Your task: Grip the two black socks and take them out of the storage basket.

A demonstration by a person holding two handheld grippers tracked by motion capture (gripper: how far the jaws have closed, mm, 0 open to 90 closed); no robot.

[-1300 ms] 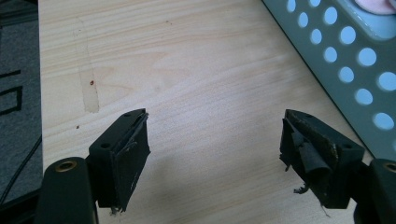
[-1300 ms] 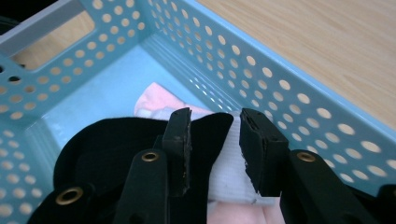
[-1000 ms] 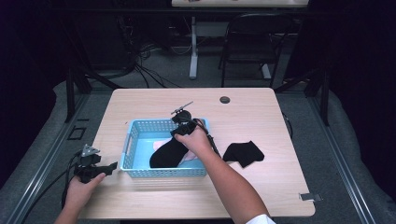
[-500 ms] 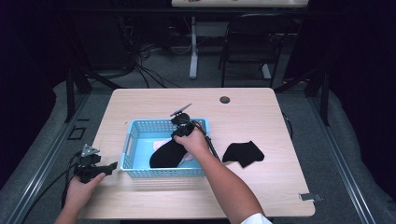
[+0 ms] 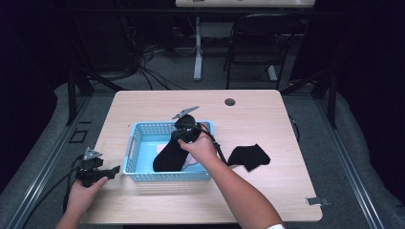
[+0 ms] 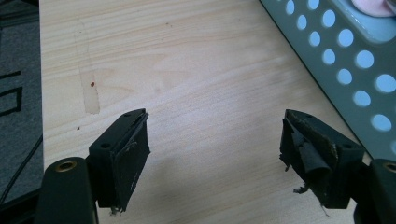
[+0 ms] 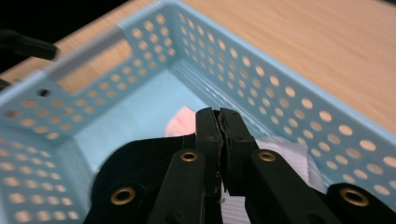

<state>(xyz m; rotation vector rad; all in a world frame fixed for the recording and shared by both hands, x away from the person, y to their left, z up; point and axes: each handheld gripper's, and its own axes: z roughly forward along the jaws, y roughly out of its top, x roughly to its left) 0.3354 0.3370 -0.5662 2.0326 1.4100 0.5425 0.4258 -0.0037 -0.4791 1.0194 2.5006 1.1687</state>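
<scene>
A light blue perforated basket (image 5: 135, 149) is set on the table (image 5: 267, 114), towards the front left part of the wooden top. A black sock (image 5: 168, 156) is seen lying inside the basket, draped from the middle towards the basket's front wall, over a pink item (image 7: 181, 120) and a white ribbed cloth (image 7: 292, 156) on the basket floor.

The right gripper (image 5: 183, 135) is held over the basket's rear half by the right hand (image 5: 201, 147). In the right gripper view its jaws have just been closing and are seen pressed fully together, with no gap left between them; the black sock lies under and behind them, and whether a fold of it is pinched cannot be told.

The left gripper (image 5: 113, 170) is held low by the left hand (image 5: 82, 193) near the front left corner of the table, just beside the basket's left end. In the left gripper view its jaws are spread wide, with bare table between them and the basket wall (image 6: 345, 65) beside one jaw.

A second black sock (image 5: 249, 156) is found on the table to the right of the basket, apart from it. A small dark round cap (image 5: 230, 101) is set near the rear edge.
</scene>
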